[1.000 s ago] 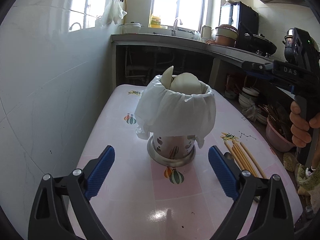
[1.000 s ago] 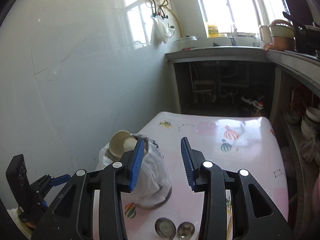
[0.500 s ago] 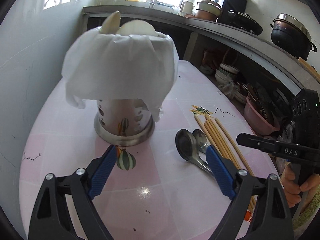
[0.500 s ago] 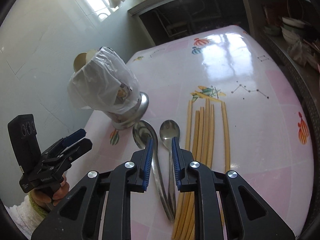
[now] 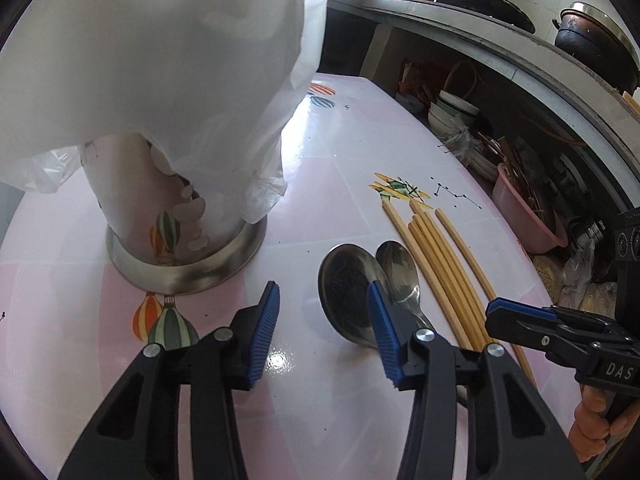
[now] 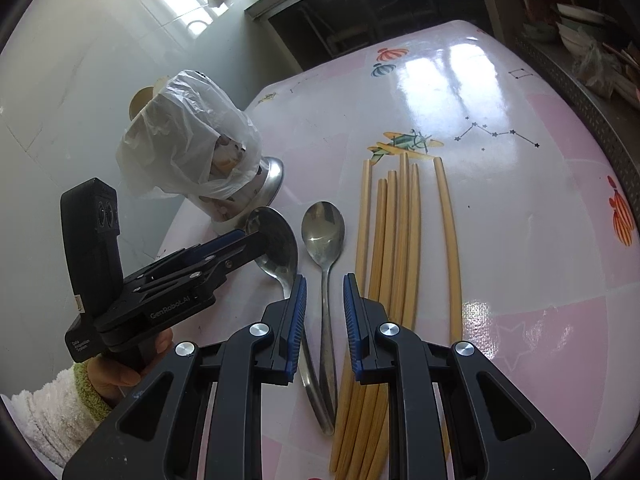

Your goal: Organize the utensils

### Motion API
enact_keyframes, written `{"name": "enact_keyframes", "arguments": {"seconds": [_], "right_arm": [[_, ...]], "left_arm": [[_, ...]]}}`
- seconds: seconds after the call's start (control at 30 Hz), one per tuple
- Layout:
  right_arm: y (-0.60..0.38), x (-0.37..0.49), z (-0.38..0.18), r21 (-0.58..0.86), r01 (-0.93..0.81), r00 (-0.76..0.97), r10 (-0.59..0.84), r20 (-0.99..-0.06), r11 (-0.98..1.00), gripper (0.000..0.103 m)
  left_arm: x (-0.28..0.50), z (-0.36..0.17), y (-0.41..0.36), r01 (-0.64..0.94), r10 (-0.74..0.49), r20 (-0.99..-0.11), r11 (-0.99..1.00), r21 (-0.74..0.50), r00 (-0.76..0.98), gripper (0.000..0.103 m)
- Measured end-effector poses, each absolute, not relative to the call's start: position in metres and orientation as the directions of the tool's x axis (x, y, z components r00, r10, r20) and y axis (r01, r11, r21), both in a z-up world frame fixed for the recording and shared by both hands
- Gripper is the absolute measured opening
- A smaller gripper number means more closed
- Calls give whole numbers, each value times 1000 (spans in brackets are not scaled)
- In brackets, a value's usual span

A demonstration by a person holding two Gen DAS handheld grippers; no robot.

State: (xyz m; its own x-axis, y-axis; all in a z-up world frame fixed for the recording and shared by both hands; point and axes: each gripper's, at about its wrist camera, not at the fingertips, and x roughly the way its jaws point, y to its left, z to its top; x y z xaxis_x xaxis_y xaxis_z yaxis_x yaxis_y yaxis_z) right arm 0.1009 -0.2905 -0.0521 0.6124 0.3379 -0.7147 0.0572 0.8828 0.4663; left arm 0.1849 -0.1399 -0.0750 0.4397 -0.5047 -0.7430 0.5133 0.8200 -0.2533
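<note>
Utensils lie on the pink table [image 6: 520, 240]: two metal spoons side by side, the larger spoon [image 5: 348, 288] nearest a steel utensil holder [image 5: 176, 240], the smaller spoon [image 6: 325, 236] next to a row of bamboo chopsticks [image 6: 396, 240]. A white plastic bag [image 5: 160, 60] drapes the holder; pale rounded pieces, possibly ladle heads, poke out of its top in the right wrist view, too small to name.

Compared with half a second earlier, both cameras sit lower and closer to the spoons. The left gripper [image 5: 322, 328] is closing, about half wide, its right finger over the larger spoon's bowl, gripping nothing. The right gripper [image 6: 325, 312] is narrow, straddling the smaller spoon's handle without visibly pinching it.

Only the left view shows stacked bowls [image 5: 452, 112] under the counter; only the right shows a fleecy sleeve [image 6: 48, 416].
</note>
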Motion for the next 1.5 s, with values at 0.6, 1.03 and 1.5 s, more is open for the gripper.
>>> {"name": "enact_keyframes", "arguments": {"seconds": [0.6,1.03,1.5], "right_arm": [[-302,93,-49,486,76,627,337,-702,871,19],[-297,95,-39,475,63,627,336,-703,878,18],[-276,125,-51,465,29,534,380,-756,885,25]], "left_arm": [[193,-79,-149,493,-545,-729,807,-324,413,8],[182,-47,-93,477,-587,-705,789,-387,398,3],[184,-46,-44,419,-481,-729,861,-287,488,4]]}}
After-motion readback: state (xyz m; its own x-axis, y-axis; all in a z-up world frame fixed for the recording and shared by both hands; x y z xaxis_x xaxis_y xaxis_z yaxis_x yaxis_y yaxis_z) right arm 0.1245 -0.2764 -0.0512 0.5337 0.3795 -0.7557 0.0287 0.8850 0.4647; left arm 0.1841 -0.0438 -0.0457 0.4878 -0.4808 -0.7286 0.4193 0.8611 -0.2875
